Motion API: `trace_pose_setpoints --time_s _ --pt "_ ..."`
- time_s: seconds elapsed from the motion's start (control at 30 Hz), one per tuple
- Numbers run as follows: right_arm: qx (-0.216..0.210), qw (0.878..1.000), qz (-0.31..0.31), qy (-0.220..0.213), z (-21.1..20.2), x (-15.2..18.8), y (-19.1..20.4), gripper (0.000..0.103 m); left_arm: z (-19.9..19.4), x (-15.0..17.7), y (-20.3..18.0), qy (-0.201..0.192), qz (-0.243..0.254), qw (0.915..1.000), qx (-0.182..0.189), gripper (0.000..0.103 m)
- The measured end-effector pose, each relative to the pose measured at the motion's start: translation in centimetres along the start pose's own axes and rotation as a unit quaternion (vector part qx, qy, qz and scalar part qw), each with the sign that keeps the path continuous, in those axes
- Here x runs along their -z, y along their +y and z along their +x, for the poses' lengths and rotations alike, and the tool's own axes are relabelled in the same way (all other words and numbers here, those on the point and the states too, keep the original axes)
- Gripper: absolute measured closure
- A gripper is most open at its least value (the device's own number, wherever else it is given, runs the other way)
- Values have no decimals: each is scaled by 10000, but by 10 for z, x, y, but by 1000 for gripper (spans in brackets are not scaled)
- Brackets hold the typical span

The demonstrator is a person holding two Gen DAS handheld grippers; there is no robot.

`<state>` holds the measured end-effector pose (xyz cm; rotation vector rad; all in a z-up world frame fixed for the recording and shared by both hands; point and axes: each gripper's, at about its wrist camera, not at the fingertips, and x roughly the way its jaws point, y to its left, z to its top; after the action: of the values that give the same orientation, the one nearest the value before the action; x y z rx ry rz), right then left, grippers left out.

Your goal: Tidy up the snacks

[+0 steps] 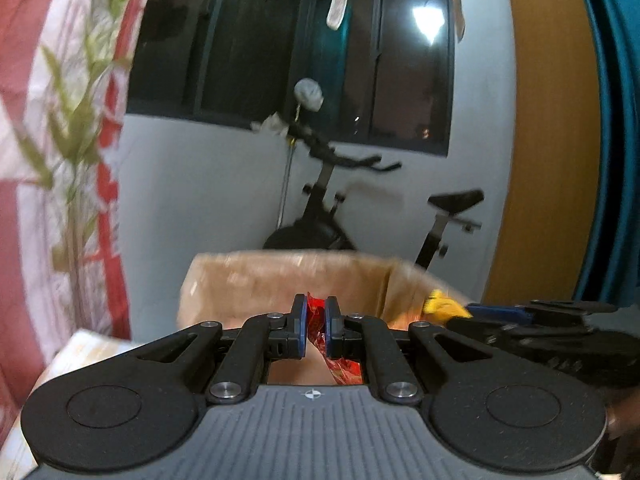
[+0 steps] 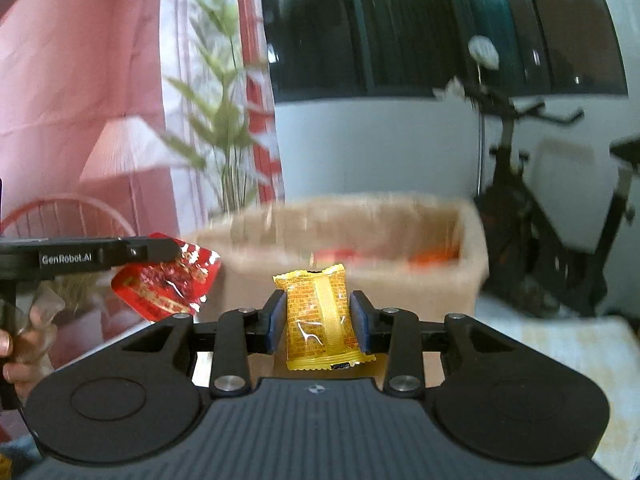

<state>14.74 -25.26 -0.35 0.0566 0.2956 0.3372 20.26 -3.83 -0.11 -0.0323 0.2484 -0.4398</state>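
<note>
My left gripper (image 1: 316, 322) is shut on a red foil snack packet (image 1: 340, 364), whose crinkled body hangs below the pads. From the right wrist view the same red packet (image 2: 168, 280) dangles from the left gripper (image 2: 176, 250) at the left. My right gripper (image 2: 318, 318) is shut on a yellow snack packet (image 2: 318, 320), held upright between the blue pads. That yellow packet (image 1: 442, 304) shows at the right in the left wrist view. An open cardboard box (image 1: 280, 280) (image 2: 360, 248) stands just ahead of both grippers, with orange and red packets blurred inside.
An exercise bike (image 1: 360, 208) (image 2: 540, 220) stands behind the box against a pale wall under a dark window. A red and white curtain with a leafy plant (image 2: 224, 128) hangs at the left. A person's hand (image 2: 24, 344) holds the left gripper's handle.
</note>
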Motion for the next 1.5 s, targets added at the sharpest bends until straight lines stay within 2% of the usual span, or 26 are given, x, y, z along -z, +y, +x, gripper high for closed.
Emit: trace_pose_setpoints --time_s 0.17,0.23,0.47,0.53,0.57,0.63,0.7,0.77,0.8,0.93,0.97,1.0,1.17,1.5 --pt "286 9985 -459 -91 44 -26 -5 66 50 -22 -4 -14 32 10000 74 94" --pt "575 9968 -552 -44 65 -29 -10 66 74 -25 -8 92 69 9999 31 94" --pt "1004 9930 -540 312 111 -22 -22 66 123 -21 -4 589 23 9982 -65 91" --pt "1053 9917 -577 469 118 -18 -22 65 125 -20 0 704 -9 9975 -96 85" --pt "1059 9912 -584 528 120 -16 -23 64 125 -21 3 747 -4 9972 -104 81" --pt "1048 9911 -582 579 116 -14 -24 60 121 -22 8 726 56 9972 -174 61" --pt "1034 9915 -569 539 107 -13 -26 52 115 -23 13 718 79 9971 -251 56" --pt "1036 9920 -494 534 100 -15 -27 51 108 -24 17 755 50 9968 -260 53" --pt "1032 9922 -442 535 96 -17 -28 50 104 -25 19 757 40 9967 -273 47" --pt "1020 9931 -266 511 81 -26 -27 29 84 -29 21 689 21 9969 -383 19" --pt "1015 9933 -241 500 77 -27 -26 24 81 -31 21 688 5 9968 -399 15" --pt "1028 9933 -214 491 73 -29 -24 21 76 -32 21 708 -6 9966 -420 9" --pt "1013 9939 2 437 51 -35 -18 9 55 -34 15 724 124 9959 -530 8" --pt "982 9944 144 359 16 -43 2 4 9 -38 10 588 115 9960 -670 6"
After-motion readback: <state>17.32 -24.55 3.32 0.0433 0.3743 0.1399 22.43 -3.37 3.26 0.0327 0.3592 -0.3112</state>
